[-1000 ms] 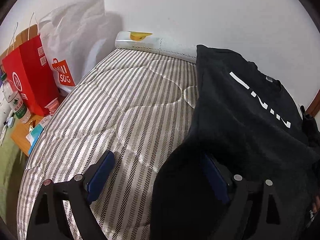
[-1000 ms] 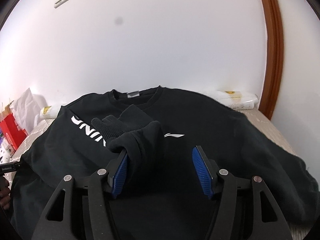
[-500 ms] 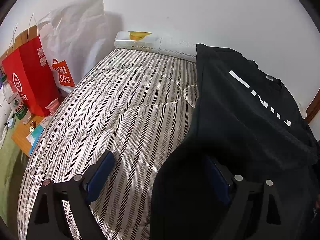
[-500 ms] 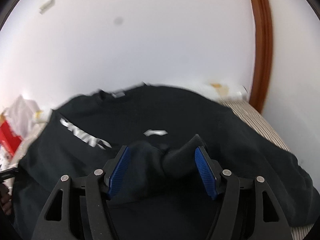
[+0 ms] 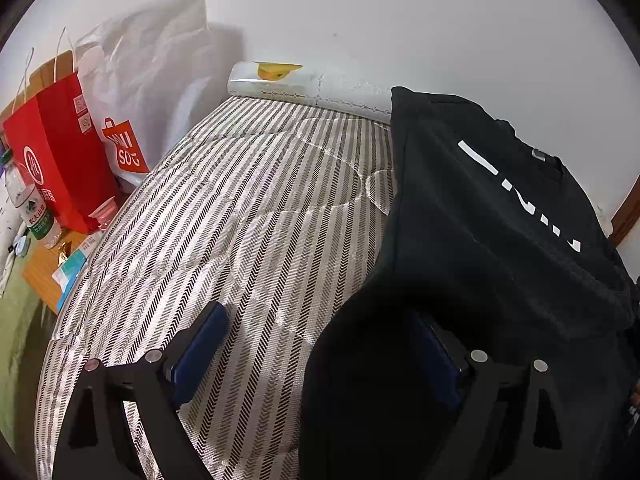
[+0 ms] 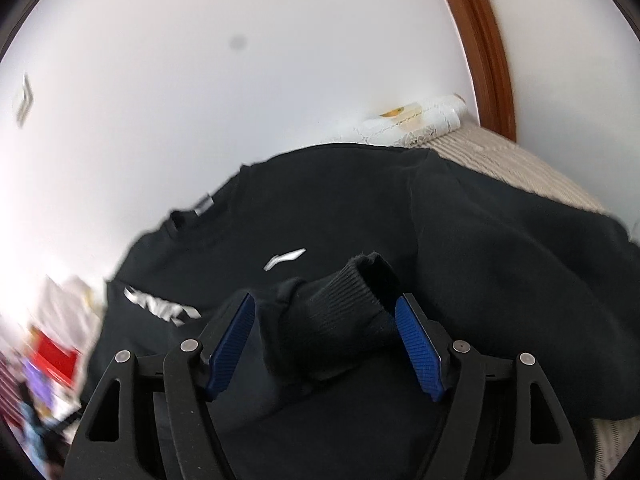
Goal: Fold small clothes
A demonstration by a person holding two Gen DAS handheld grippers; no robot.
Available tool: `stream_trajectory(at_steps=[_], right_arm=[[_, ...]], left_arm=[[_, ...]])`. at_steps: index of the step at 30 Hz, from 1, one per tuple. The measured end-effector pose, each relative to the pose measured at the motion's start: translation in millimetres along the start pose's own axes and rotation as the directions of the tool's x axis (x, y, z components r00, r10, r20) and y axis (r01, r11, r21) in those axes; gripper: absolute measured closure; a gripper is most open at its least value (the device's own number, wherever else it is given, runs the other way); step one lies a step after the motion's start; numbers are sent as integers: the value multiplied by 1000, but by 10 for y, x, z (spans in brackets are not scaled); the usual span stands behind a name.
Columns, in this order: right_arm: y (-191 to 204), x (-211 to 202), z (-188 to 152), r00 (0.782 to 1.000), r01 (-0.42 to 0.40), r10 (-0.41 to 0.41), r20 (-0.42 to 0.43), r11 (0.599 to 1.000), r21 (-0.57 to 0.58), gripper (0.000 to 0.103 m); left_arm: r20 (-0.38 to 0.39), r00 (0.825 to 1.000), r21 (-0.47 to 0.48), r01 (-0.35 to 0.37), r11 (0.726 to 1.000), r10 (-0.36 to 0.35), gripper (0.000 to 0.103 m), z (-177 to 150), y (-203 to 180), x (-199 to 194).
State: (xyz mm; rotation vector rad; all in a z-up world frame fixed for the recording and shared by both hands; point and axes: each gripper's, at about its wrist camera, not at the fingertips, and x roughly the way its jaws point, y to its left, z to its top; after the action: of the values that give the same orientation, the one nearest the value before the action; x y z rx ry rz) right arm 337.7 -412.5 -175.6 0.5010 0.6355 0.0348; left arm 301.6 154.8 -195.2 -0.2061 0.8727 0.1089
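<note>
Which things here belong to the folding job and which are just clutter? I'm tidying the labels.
Job:
- black sweatshirt
- its ribbed sleeve cuff, between the jaws of the right claw, which have just been opening
- left claw, open

Lying about:
- red paper bag
- white shopping bag
- water bottle
- rolled white bundle

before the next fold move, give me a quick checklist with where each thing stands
1. Cuff between right tool pads: ok, jaws have just been opening.
2. Right pads free of cuff: cannot tell, cloth lies close against the right pad.
3. Left tool open: ok, jaws wide.
4. Left tool clear of sweatshirt: not ok, cloth drapes over its right finger.
5. Sweatshirt body flat on bed: ok in the right wrist view, logo up.
6. Sharp view: not ok, right wrist picture is blurred.
</note>
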Motion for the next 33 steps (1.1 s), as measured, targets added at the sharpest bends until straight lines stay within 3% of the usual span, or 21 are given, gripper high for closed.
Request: stream_trajectory(at_steps=[2,4,6,8,10,12,16,18,20,22,24,26,29,32,33], right_arm=[[-57,64,1,1000,3,-3,-3,1000,31,33],[-44,142,-2,999,36,-36,-11,999,28,58],[4,183,-4,999,41,-41,-11,999,-9,91],[61,141,24,1000,0,0,13,999,-48,91],[55,-73,54,993,-22,29,117,998,-59,94],[23,-202,93,985,-23,33,167,998,-58,94],[-85,80,54,991,127,-124,48,990,-62,93],[-100,214,24,975,216,-219,-24,972,-89,90],[-77,125,33,971,237,-237,9,966,-100,83],[53,-74,52,956,287,-272,112,947,-143,61],[184,-210,42,952,280,-248,182,942,-183,52],[380,-279,2,957,234,-179,227,941,-246,52],[630,-150,-109,974,175,-110,197,919,-353,52],[711,172,-224,972,229,-187,139,873,-431,55],[649,267,-256,967,256,-230,112,867,-428,62]], left_arm=[[0,1000,1,0,1000,0,12,-2,0,1],[0,1000,1,-1,1000,1,12,-2,-7,5],[0,1000,1,-1,1000,1,12,-4,-10,6],[0,1000,2,-2,1000,2,12,-6,-12,7],[0,1000,1,-1,1000,1,12,-7,-13,9],[-1,1000,2,-3,1000,3,12,-5,-15,7],[0,1000,3,-3,1000,3,12,-10,-13,9],[-1,1000,4,-4,1000,4,12,-6,-15,8],[-2,1000,6,-7,1000,7,12,-8,-17,14],[-5,1000,10,-10,1000,10,12,-6,-21,15],[-5,1000,10,-10,1000,10,12,-6,-23,14],[-5,1000,9,-9,1000,9,12,-5,-23,16],[-5,1000,10,-9,1000,10,12,-5,-21,15],[-5,1000,11,-12,1000,12,12,-7,-26,18],[-5,1000,11,-11,1000,11,12,-7,-23,16]])
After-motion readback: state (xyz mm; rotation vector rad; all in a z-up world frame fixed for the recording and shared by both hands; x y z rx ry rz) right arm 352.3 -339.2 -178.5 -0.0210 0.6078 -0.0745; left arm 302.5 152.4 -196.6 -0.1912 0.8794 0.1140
